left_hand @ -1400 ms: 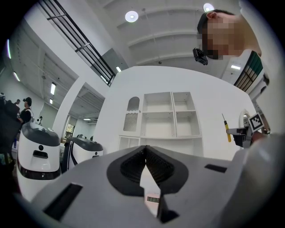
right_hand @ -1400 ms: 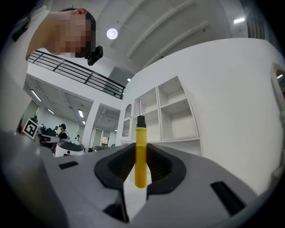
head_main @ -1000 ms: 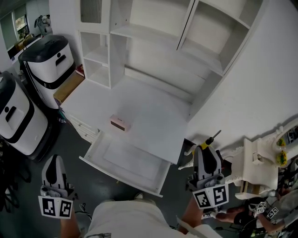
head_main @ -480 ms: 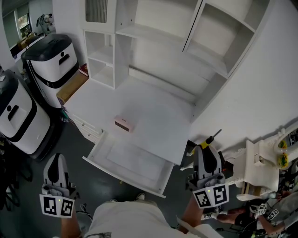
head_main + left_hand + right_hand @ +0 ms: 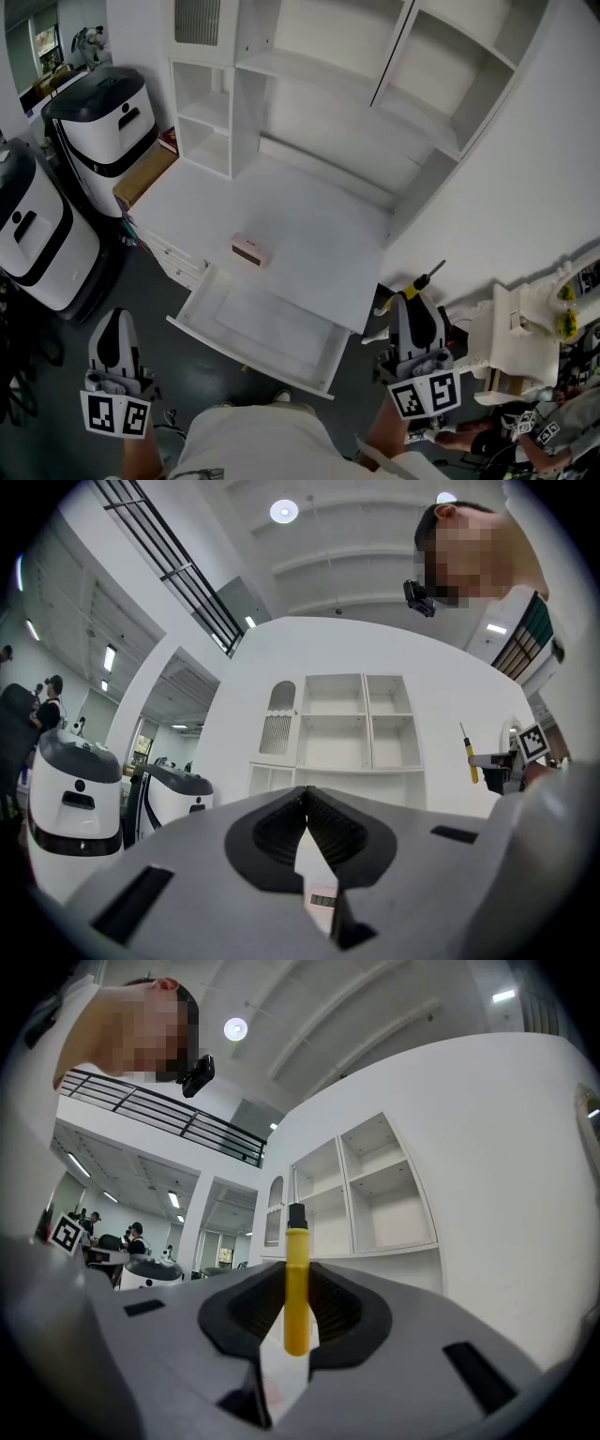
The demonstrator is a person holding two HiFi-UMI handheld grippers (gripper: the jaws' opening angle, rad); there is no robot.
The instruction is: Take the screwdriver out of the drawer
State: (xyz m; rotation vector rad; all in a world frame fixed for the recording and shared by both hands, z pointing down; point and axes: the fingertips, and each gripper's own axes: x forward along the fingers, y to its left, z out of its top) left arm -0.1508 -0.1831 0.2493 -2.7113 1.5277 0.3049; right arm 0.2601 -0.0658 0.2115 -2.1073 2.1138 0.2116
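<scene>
My right gripper is shut on a yellow-handled screwdriver, whose black shaft points up and away, right of the white desk. In the right gripper view the screwdriver stands upright between the ribbed pads. The desk's drawer is pulled out below the desktop and looks bare inside. My left gripper hangs low at the left over the dark floor, jaws shut with nothing between them. In the left gripper view the pads meet at the tip of the left gripper, and the screwdriver shows far right.
A small pink box lies on the desktop near the drawer. White shelving rises behind the desk. Two white-and-black robots stand at the left. A white stand with other grippers sits at the right.
The view has shifted slightly; both grippers stay where they were, the right one still holding the screwdriver.
</scene>
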